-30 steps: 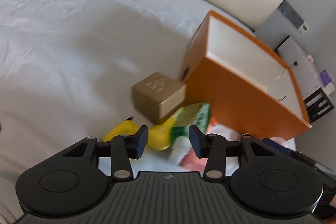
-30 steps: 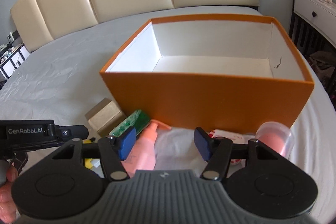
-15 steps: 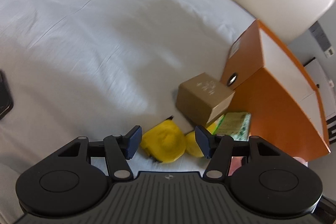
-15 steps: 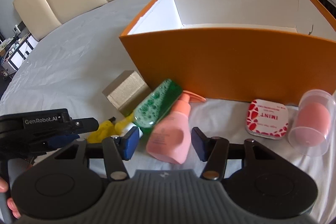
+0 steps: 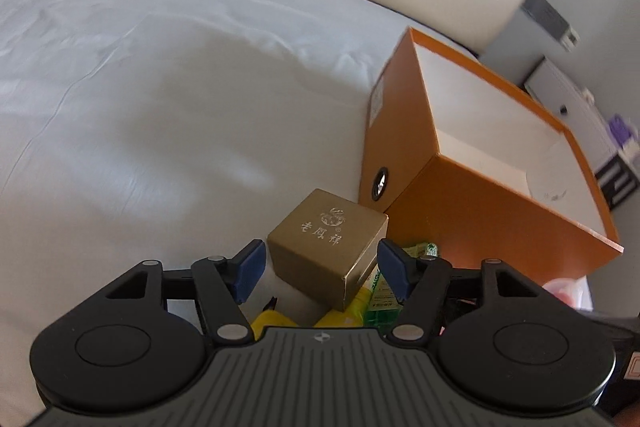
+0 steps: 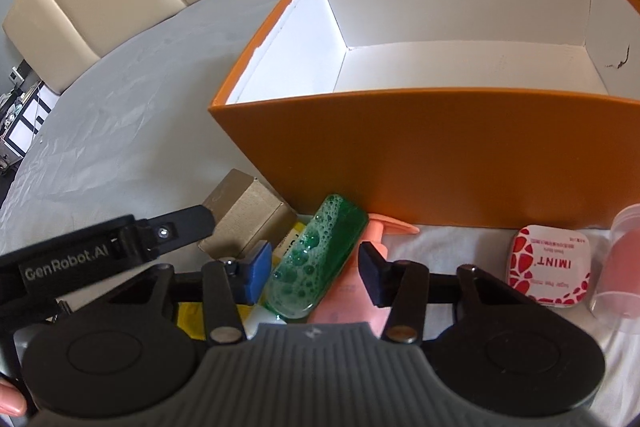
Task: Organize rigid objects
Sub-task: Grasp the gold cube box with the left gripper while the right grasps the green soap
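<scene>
A gold cube box [image 5: 328, 243] stands on the bed sheet close to a corner of the open orange box [image 5: 480, 195]. My left gripper [image 5: 320, 269] straddles the cube; its jaws are opening, with a gap at each pad. In the right wrist view a green bottle [image 6: 316, 255] lies beside a pink pump bottle [image 6: 344, 291] in front of the orange box [image 6: 440, 155]. My right gripper [image 6: 314, 273] hangs over them and its jaws are closing. The green bottle lies between the pads, which do not press on it. The gold cube [image 6: 248, 215] shows at the left.
A red and white mint tin [image 6: 550, 269] and a clear capsule holding a pink sponge [image 6: 624, 263] lie on a white cloth to the right. Yellow items [image 5: 276, 321] sit under my left gripper. The orange box is white inside. A cream headboard [image 6: 100, 7] stands behind.
My left gripper moved from over the yellow items to around the gold cube and its jaws widened. My right gripper came down closer, shifted from the pink bottle to the green one, and narrowed.
</scene>
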Demonstrator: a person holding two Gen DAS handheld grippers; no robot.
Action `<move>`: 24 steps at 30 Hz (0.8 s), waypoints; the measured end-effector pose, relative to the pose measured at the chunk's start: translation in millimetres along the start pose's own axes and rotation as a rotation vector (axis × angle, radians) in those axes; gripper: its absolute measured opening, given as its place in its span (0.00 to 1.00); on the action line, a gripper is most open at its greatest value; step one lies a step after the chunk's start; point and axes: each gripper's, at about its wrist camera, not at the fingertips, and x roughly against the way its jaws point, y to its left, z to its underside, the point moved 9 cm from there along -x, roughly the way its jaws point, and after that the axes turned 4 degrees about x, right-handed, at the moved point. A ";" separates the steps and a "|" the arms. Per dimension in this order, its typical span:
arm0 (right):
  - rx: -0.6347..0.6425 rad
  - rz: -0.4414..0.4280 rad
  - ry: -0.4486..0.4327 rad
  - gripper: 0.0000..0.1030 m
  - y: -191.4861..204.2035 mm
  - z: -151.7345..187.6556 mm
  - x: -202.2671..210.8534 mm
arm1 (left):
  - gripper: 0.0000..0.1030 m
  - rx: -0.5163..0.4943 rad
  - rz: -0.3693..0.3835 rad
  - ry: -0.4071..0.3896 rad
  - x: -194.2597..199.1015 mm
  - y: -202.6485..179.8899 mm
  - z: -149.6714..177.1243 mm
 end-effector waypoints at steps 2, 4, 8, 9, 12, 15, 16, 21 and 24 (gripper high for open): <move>0.017 0.016 -0.003 0.46 2.4 -0.1 -1.3 | 0.75 -0.050 -0.007 0.009 -6.2 -2.3 -3.6; 0.044 0.021 -0.007 0.46 6.3 0.2 -1.9 | 0.79 -0.102 0.003 0.039 -13.3 -5.3 -4.5; 0.074 0.016 -0.004 0.43 9.2 1.9 -3.6 | 0.85 -0.189 -0.005 0.071 -27.2 -7.4 -5.0; 0.070 0.009 0.003 0.40 10.0 2.5 -5.1 | 0.87 -0.193 -0.001 0.071 -29.1 -6.4 -4.9; 0.041 -0.018 0.034 0.36 11.6 6.9 -13.6 | 0.91 -0.139 0.036 0.065 -35.0 -0.7 -6.0; 0.039 -0.004 0.036 0.37 11.9 6.8 -17.3 | 0.90 -0.078 0.075 0.049 -33.3 5.7 -7.5; 0.038 0.001 0.036 0.37 11.9 6.9 -18.3 | 0.90 -0.059 0.082 0.049 -32.7 7.5 -7.1; 0.070 0.017 0.033 0.38 14.4 8.4 -20.1 | 0.84 -0.103 0.059 0.030 -27.0 3.6 -5.0; 0.079 0.020 0.035 0.36 14.0 9.4 -17.1 | 0.73 -0.134 0.038 0.015 -23.0 1.3 -6.2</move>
